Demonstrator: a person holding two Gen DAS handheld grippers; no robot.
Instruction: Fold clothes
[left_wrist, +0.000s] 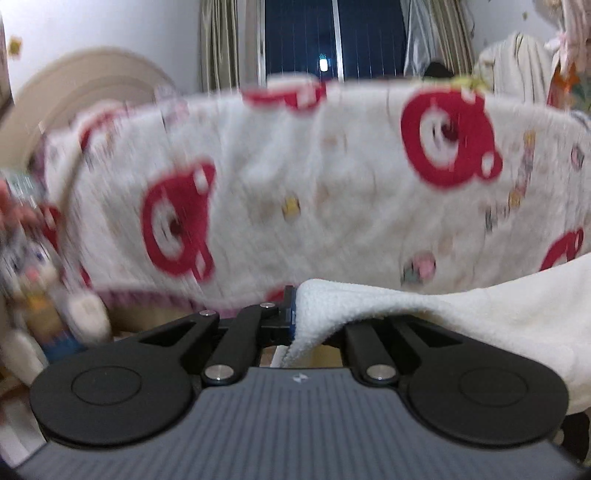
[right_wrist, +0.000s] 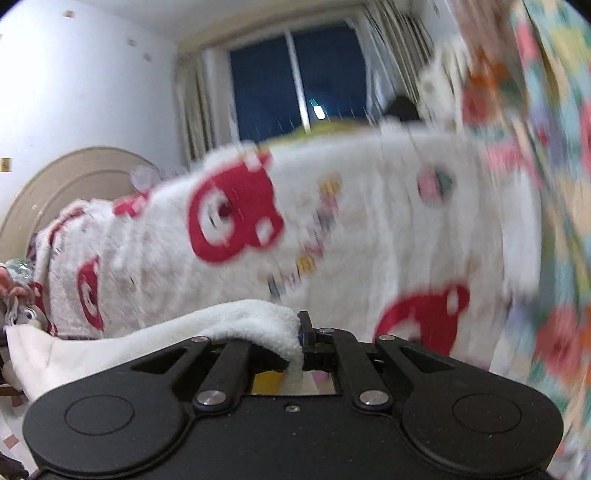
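A fluffy white garment with red bear prints (left_wrist: 314, 192) hangs stretched between my two grippers, its plain white inner side folded over the jaws. In the left wrist view my left gripper (left_wrist: 293, 314) is shut on a fleece edge (left_wrist: 406, 310) that drapes away to the right. In the right wrist view the same garment (right_wrist: 351, 229) fills the middle, and my right gripper (right_wrist: 300, 339) is shut on a fleece corner (right_wrist: 240, 321) that trails to the left. Both views are blurred by motion.
A dark window (right_wrist: 295, 85) with striped curtains (left_wrist: 218, 44) lies straight ahead. A beige arched headboard (right_wrist: 81, 173) stands at the left. A stuffed toy (left_wrist: 40, 295) sits low at the left, and a colourful patterned cloth (right_wrist: 554, 184) hangs at the right.
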